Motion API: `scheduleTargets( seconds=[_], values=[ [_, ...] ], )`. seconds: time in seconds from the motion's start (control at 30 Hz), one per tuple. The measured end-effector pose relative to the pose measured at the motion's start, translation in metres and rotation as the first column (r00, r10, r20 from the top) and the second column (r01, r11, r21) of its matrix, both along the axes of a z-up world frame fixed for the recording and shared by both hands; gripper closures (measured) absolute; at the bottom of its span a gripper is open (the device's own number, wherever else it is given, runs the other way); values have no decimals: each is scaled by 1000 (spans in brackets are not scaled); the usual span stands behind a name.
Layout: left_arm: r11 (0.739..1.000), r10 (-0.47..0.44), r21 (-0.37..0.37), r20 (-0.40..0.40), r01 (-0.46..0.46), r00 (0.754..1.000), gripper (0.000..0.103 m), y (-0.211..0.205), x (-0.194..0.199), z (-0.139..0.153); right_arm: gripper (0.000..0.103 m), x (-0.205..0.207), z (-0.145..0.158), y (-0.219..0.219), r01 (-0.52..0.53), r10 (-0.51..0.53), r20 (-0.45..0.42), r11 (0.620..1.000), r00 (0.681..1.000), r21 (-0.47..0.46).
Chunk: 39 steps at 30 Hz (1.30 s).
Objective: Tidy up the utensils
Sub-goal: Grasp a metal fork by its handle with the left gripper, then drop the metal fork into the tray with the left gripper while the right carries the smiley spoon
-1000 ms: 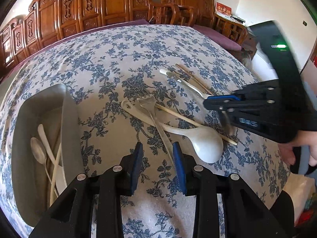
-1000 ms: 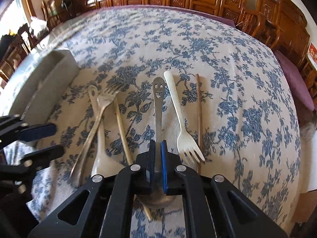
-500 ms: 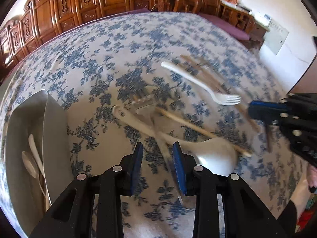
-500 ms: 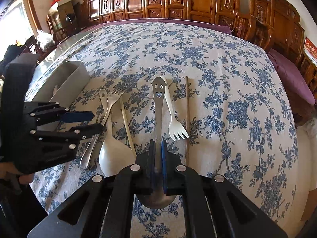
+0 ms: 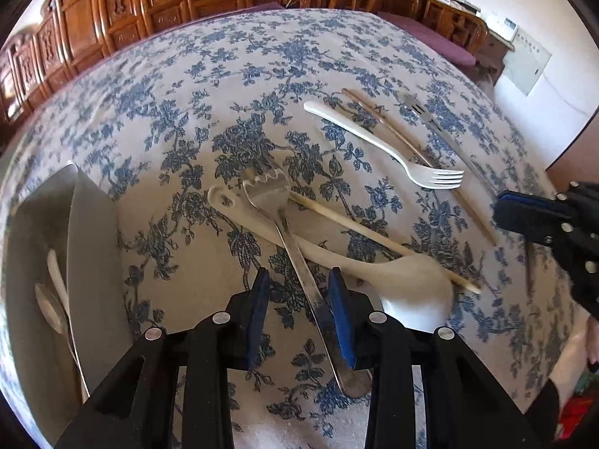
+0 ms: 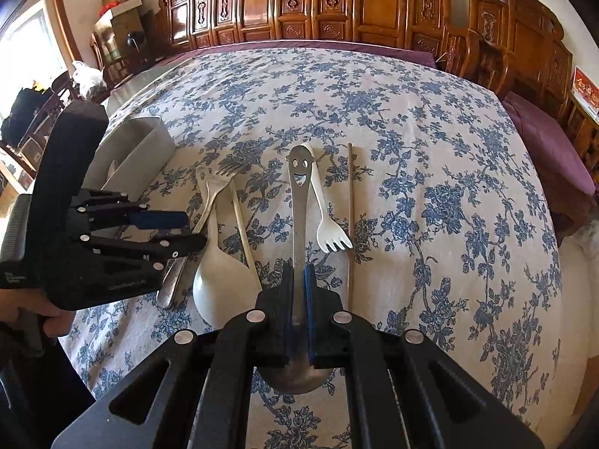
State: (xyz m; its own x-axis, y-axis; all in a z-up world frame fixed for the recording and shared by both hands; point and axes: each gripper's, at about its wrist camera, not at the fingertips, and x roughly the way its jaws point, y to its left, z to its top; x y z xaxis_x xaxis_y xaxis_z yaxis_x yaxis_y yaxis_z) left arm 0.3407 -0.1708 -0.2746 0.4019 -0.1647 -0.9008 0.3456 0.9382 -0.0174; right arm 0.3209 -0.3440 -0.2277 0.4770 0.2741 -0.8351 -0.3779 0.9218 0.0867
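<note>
At 6 o'clock on table [image 5: 337,56] | my left hand-held gripper [image 5: 299,310] spread astride metal fork [image 5: 295,247] handle; I centre, then pinch | right hand-held gripper [image 6: 298,310] pinching smiley spoon [image 6: 299,202] | tray [image 5: 90,247] at 9 o'clock

Metal fork [image 5: 299,262] lies across ladle [image 5: 374,265]; tray [image 5: 90,262] left of both.

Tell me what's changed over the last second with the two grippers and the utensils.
The right gripper, shut on the smiley spoon, lifted it off the tablecloth. The left gripper advanced, open, around the metal fork. White fork, ladle, chopsticks stayed put.
</note>
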Motion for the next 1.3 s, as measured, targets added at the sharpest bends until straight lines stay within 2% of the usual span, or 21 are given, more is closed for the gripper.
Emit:
scheduleTargets(
  seconds=[0.1,0.27,0.43,0.77,1.3],
  values=[
    [1000,0,14,4,0,1000,73,0,4,0,96,-1,-1,0,-3,3,-3,1000,1000,-4],
    [1000,15,14,10,-15,1000,92,6,12,0,96,-3,-3,2,-7,6,-6,1000,1000,-1],
    [1000,10,16,17,-10,1000,97,12,9,0,96,-7,-6,6,-9,9,-10,1000,1000,4],
    [1000,2,-7,69,-1,998,97,25,-15,18,96,-20,5,21,-22,22,9,1000,1000,6],
    [998,-17,-59,198,29,980,97,48,-50,90,96,-44,48,55,-49,47,75,998,996,27]
  ],
)
